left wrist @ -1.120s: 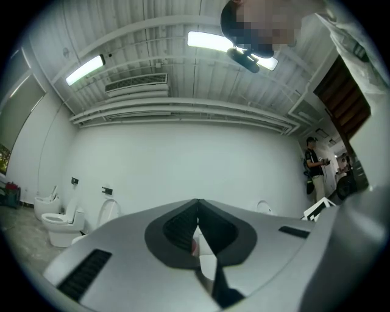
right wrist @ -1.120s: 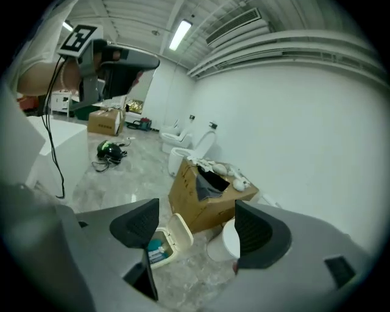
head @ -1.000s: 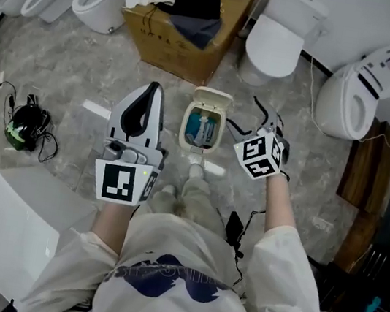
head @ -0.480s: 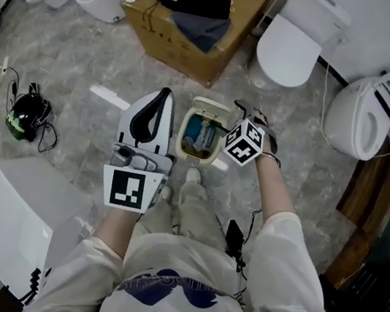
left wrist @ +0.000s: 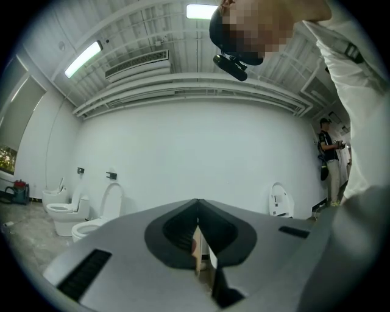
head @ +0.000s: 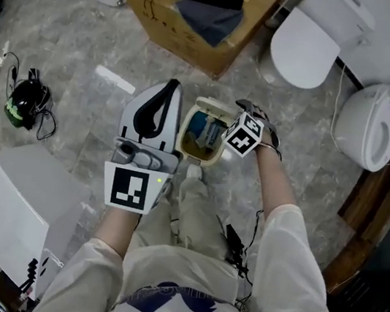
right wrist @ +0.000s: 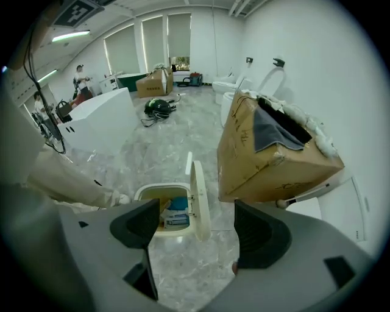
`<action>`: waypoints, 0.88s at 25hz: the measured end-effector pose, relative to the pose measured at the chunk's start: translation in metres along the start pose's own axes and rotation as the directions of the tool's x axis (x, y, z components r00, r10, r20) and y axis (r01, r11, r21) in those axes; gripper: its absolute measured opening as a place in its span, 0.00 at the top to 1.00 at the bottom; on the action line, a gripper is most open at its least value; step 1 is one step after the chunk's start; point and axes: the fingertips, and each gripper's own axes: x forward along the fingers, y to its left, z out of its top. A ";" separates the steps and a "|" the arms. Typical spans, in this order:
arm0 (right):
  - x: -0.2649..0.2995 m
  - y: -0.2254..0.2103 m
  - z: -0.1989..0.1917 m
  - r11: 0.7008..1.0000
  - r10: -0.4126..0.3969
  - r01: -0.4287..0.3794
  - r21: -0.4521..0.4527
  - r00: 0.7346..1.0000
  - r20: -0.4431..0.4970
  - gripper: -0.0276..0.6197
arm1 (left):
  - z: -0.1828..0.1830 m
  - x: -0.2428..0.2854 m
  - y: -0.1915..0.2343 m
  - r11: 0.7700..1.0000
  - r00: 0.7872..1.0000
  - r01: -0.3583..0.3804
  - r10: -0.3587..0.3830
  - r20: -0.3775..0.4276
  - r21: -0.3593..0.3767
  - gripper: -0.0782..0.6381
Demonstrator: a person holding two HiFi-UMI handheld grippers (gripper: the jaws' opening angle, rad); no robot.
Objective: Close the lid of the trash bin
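Hovering over the trash bin's (head: 200, 136) raised lid (right wrist: 200, 198), your right claw (right wrist: 196, 214) is gaping; left claw (left wrist: 197, 244) is sitting clenched.

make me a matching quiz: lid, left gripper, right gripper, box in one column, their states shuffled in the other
1. lid
2. left gripper
3. right gripper
4. box

a. jaws apart
b. holds a dark cloth
c. standing open
d. jaws shut

Pairs: 1-c, 2-d, 3-a, 4-b
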 end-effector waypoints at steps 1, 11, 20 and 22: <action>0.009 -0.001 -0.002 1.000 0.009 -0.009 0.003 1.000 -0.008 0.35 | -0.006 0.002 0.003 1.000 1.000 -0.003 0.003 -0.008 -0.006 0.89; 0.067 -0.004 0.000 0.998 0.061 -0.061 -0.011 0.998 -0.033 0.35 | -0.060 0.014 0.010 1.000 0.997 0.004 -0.005 -0.073 -0.022 0.89; 0.089 0.002 -0.007 0.996 0.091 -0.090 0.010 0.995 -0.049 0.37 | -0.090 0.012 0.018 1.000 0.994 0.006 -0.009 -0.112 -0.024 0.89; 0.092 0.004 -0.009 0.996 0.091 -0.090 0.013 0.995 -0.050 0.37 | -0.095 0.011 0.019 1.000 0.993 0.008 -0.011 -0.117 -0.023 0.89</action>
